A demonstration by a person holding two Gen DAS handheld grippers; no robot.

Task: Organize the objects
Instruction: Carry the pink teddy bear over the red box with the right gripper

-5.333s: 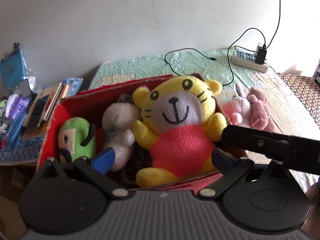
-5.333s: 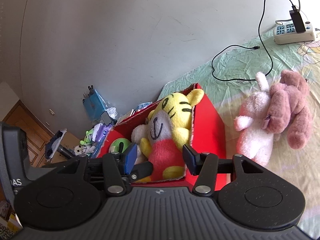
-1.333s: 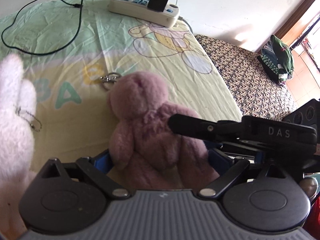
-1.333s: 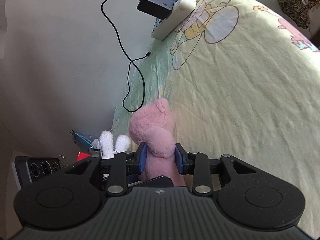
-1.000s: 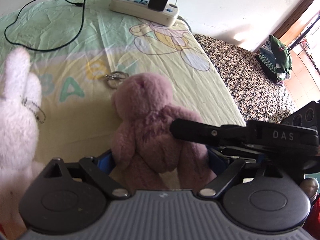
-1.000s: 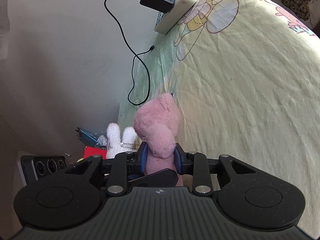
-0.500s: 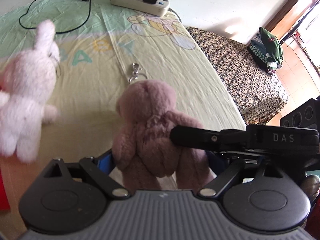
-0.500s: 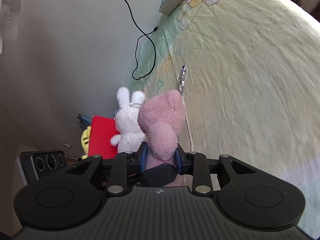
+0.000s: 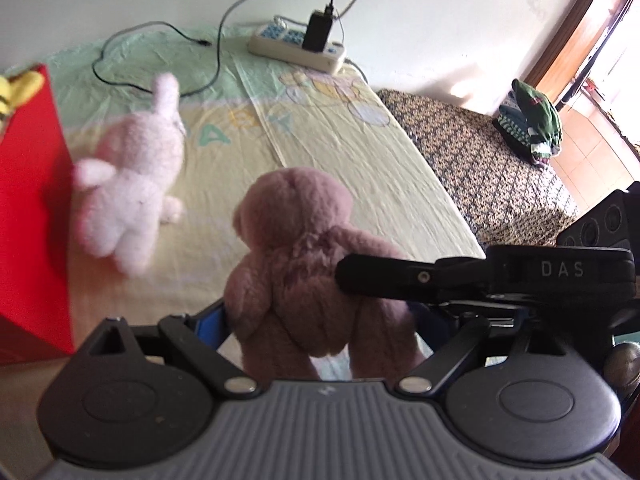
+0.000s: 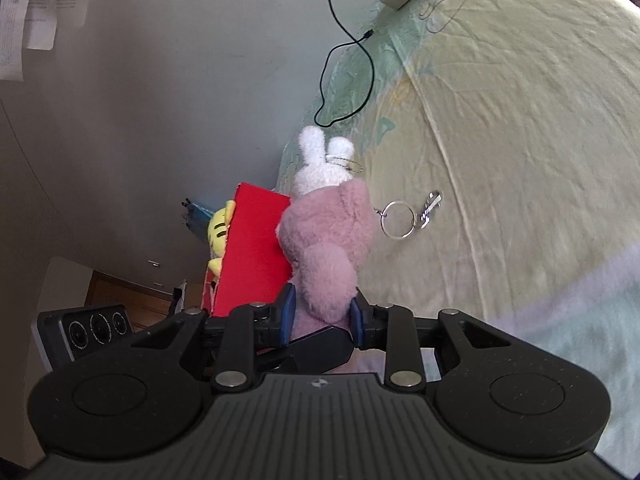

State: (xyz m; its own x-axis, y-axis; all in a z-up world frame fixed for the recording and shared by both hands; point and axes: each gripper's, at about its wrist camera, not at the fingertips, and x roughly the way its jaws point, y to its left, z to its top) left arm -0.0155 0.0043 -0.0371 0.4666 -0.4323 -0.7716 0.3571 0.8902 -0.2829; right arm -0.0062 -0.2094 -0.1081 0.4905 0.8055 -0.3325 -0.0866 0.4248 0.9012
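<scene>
A mauve plush bear (image 9: 304, 264) hangs above the bed, held from both sides. My left gripper (image 9: 320, 320) is shut on its lower body. My right gripper (image 10: 322, 310) is shut on its arm; the right gripper's black finger (image 9: 404, 276) crosses the left wrist view. The bear also shows in the right wrist view (image 10: 328, 240), with a key ring (image 10: 398, 220) dangling from it. A white plush rabbit (image 9: 132, 188) lies on the sheet, also seen in the right wrist view (image 10: 320, 164). The red box (image 9: 28, 208) stands at the left with a yellow tiger plush (image 10: 218, 228) in it.
A power strip (image 9: 296, 46) with a black charger and cables lies at the far edge of the bed by the wall. A patterned bedspread (image 9: 480, 152) with folded green clothes (image 9: 532, 120) lies to the right. Cluttered items sit beyond the red box (image 10: 256, 256).
Both grippers have lifted the bear off the sheet and carried it left toward the red box. The box and white rabbit have come into view; the key ring now dangles.
</scene>
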